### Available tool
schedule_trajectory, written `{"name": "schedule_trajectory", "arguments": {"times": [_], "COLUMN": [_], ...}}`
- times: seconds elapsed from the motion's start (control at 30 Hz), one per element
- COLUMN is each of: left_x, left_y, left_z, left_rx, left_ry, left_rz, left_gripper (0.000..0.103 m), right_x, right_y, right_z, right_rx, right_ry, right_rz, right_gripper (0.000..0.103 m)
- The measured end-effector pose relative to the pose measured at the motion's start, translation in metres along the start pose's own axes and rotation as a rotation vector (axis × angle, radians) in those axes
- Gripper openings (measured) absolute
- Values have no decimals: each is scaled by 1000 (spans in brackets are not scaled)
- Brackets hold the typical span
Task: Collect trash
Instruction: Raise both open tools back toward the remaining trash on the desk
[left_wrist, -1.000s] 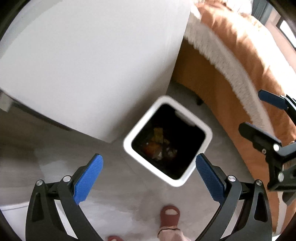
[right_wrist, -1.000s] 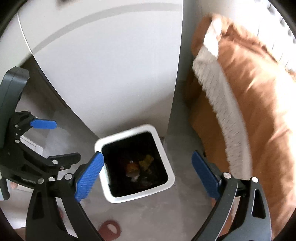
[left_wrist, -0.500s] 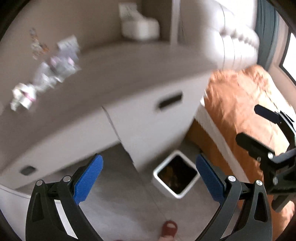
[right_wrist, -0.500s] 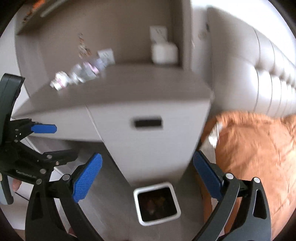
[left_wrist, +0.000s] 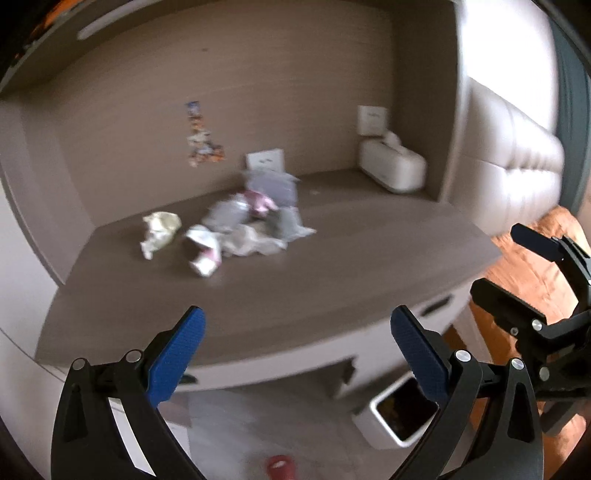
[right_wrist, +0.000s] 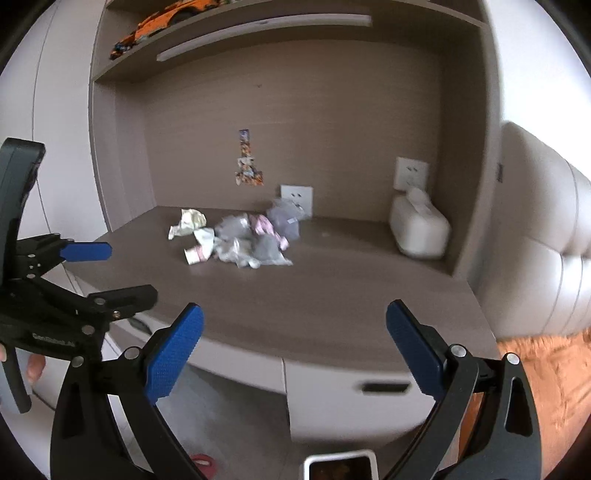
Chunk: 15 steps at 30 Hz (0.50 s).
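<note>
Two empty tongs, one heap of wrappers

Both left tongs (left_wrist: 297, 334) and right tongs (right_wrist: 294, 328) gape wide, holding nothing. Crumpled trash (left_wrist: 236, 225) sits mid-table (left_wrist: 332, 273), well apart from them; the bin (left_wrist: 400, 417) stands on the floor below. Best to reach an outlying piece first, the pale paper wad (left_wrist: 159, 230), and close on its bulk.

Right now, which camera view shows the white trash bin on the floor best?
The left wrist view. There the trash bin shows its white rim, one outer wall and dark inside, though the left gripper's finger covers one corner. In the right wrist view the trash bin is cut off by the bottom edge; only its top rim shows.
</note>
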<state>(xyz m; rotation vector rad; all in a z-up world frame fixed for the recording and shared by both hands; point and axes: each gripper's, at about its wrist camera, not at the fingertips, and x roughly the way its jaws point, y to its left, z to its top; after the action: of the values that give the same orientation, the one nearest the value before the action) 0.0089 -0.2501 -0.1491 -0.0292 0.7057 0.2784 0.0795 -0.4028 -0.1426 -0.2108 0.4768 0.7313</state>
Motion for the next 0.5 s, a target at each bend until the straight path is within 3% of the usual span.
{"name": "schedule_trajectory", "arguments": {"times": [0.1, 0.5], "left_x": [19, 120], "left_y": [28, 127], "left_z": [9, 34], "left_rx": [-4, -24], "left_ry": [-2, 68], "left_rz": [21, -25], "left_gripper": [98, 98], "right_x": [31, 155], "right_y": [17, 61], "right_z": [20, 58], "right_rx": [-8, -22], "right_ry": [12, 84], "right_rz": [-18, -29], "right_gripper": [98, 98]}}
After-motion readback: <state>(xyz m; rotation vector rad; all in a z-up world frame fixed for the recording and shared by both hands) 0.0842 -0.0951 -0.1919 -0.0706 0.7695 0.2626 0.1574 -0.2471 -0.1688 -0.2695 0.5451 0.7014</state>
